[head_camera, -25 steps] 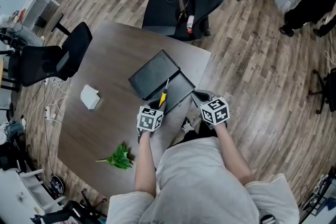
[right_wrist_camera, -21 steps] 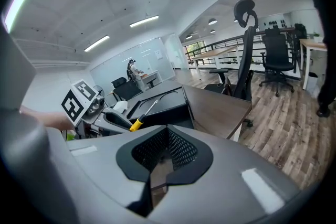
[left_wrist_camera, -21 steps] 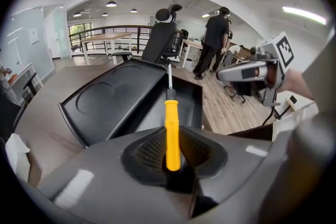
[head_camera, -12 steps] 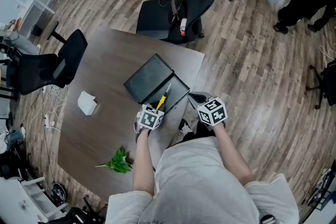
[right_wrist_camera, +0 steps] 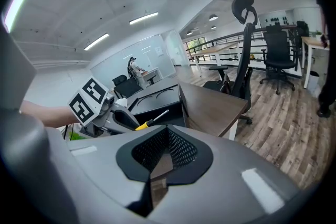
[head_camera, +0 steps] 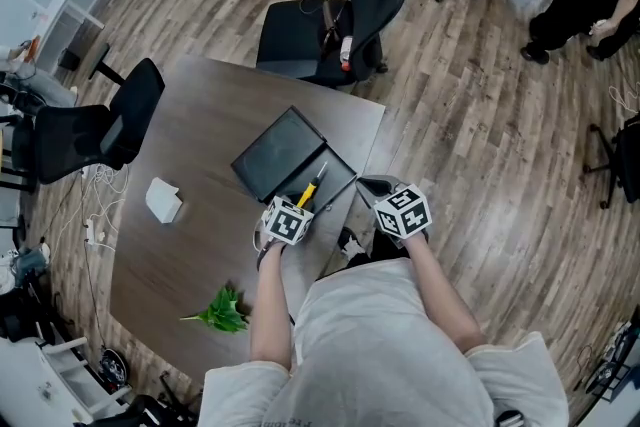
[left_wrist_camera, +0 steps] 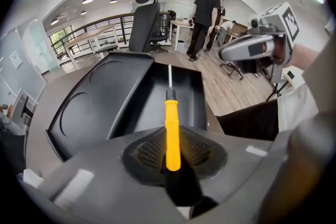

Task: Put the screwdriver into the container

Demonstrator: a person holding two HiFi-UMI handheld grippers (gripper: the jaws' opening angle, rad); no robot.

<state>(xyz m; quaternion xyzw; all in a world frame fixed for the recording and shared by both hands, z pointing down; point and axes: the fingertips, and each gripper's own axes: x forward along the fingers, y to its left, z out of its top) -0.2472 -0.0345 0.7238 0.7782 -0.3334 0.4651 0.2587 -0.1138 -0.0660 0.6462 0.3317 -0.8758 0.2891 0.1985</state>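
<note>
Wood planks are covering the floor [head_camera: 480, 135] of a big office room, and a dark brown table [head_camera: 200, 145] is standing on it. One black chair [head_camera: 330, 15] is sitting at the far side of the table and another black chair [head_camera: 95, 125] is sitting at its left side.

A black container [head_camera: 338, 177] is lying near the table's right edge with its lid [head_camera: 278, 153] lying open flat beside it. The left gripper [head_camera: 297, 208] is squeezing the yellow handle of the screwdriver [head_camera: 308, 190]. In the left gripper view, the left gripper [left_wrist_camera: 173, 165] is holding the screwdriver [left_wrist_camera: 172, 134] tight between its two jaws, and the thin metal end is pointing out over the inside of the container [left_wrist_camera: 184, 92]. I cannot tell if the tip is touching the bottom. The lid [left_wrist_camera: 100, 102] is showing to the left of it.

The right gripper [head_camera: 368, 185] is hanging just past the table's right edge, close to the container. In the right gripper view, the right gripper [right_wrist_camera: 157, 165] is keeping its jaws pressed together with nothing between them, and the left gripper [right_wrist_camera: 105, 113] is showing off to one side with the screwdriver [right_wrist_camera: 152, 119].

A small white thing [head_camera: 165, 200] is lying on the left part of the table. A green leafy sprig [head_camera: 222, 310] is lying near the front edge. A person in black [left_wrist_camera: 205, 18] is standing far back in the room.
</note>
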